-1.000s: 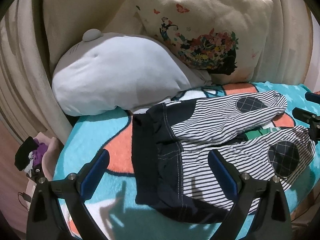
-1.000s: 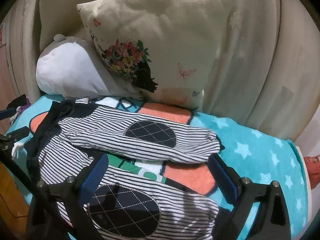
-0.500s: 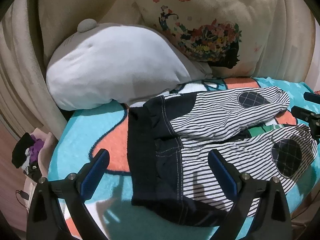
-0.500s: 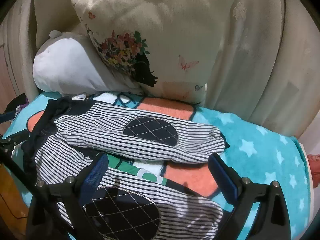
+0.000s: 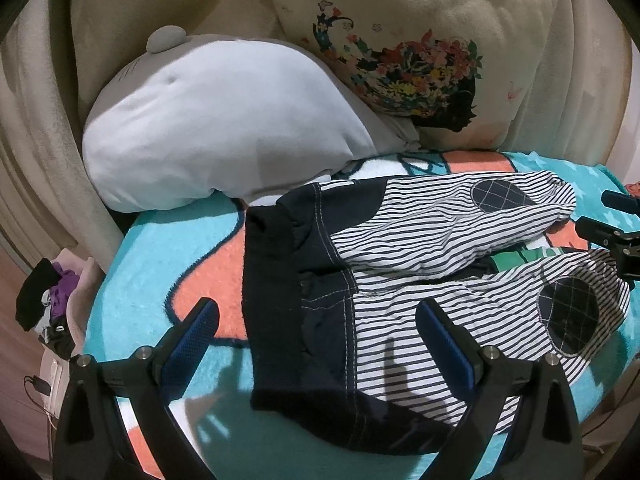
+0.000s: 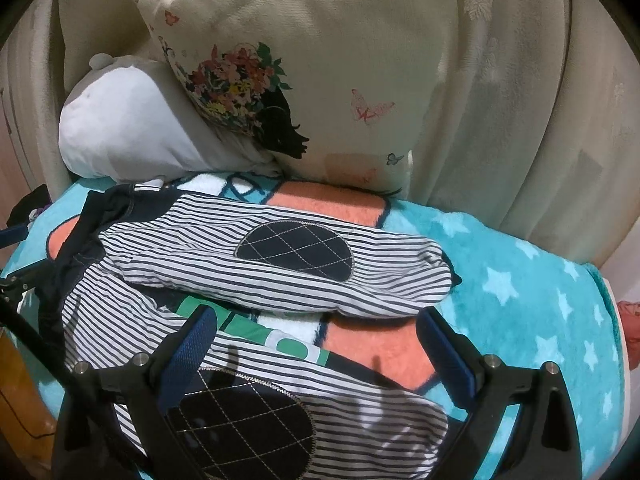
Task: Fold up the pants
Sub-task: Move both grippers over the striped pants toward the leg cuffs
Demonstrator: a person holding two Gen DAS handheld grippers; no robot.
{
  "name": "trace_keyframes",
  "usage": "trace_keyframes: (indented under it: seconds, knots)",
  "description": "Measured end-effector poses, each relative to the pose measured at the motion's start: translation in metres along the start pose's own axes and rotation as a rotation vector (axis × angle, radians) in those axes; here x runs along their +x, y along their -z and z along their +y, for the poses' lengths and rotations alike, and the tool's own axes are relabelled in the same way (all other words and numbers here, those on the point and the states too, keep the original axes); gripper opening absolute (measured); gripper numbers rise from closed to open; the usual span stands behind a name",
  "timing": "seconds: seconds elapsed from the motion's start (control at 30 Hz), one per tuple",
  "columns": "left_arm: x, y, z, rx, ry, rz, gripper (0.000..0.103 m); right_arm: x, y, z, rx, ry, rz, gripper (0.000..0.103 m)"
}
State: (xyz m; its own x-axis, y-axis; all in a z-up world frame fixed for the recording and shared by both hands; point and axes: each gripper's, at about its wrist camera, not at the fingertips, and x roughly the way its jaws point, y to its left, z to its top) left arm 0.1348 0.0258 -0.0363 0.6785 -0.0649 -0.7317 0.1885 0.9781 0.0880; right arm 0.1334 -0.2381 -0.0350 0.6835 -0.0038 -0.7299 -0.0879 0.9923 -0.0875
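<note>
The striped pants [image 5: 404, 280] lie spread flat on the turquoise blanket [image 6: 520, 280], legs apart — bare blanket beyond the cuffs. Left gripper [image 5: 316, 340] over the waistband and right gripper [image 6: 316, 344] over the near leg both hover, jaws spread.

Count on bed: one pair of striped pants [image 5: 432, 280] with two legs and two quilted knee patches [image 6: 296, 250]; one floral cushion [image 5: 420, 52]; one grey plush pillow [image 5: 224, 120]; one blanket [image 6: 520, 292]; two grippers [image 5: 316, 336] [image 6: 316, 340]
</note>
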Motion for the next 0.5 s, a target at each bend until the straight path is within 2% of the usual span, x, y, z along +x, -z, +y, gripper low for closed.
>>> trace_keyframes:
  seconds: [0.5]
  knots:
    - [0.011,0.000,-0.001,0.008,-0.007,0.035,0.099,0.005,-0.006,-0.007,-0.004,0.007,0.009,0.102]
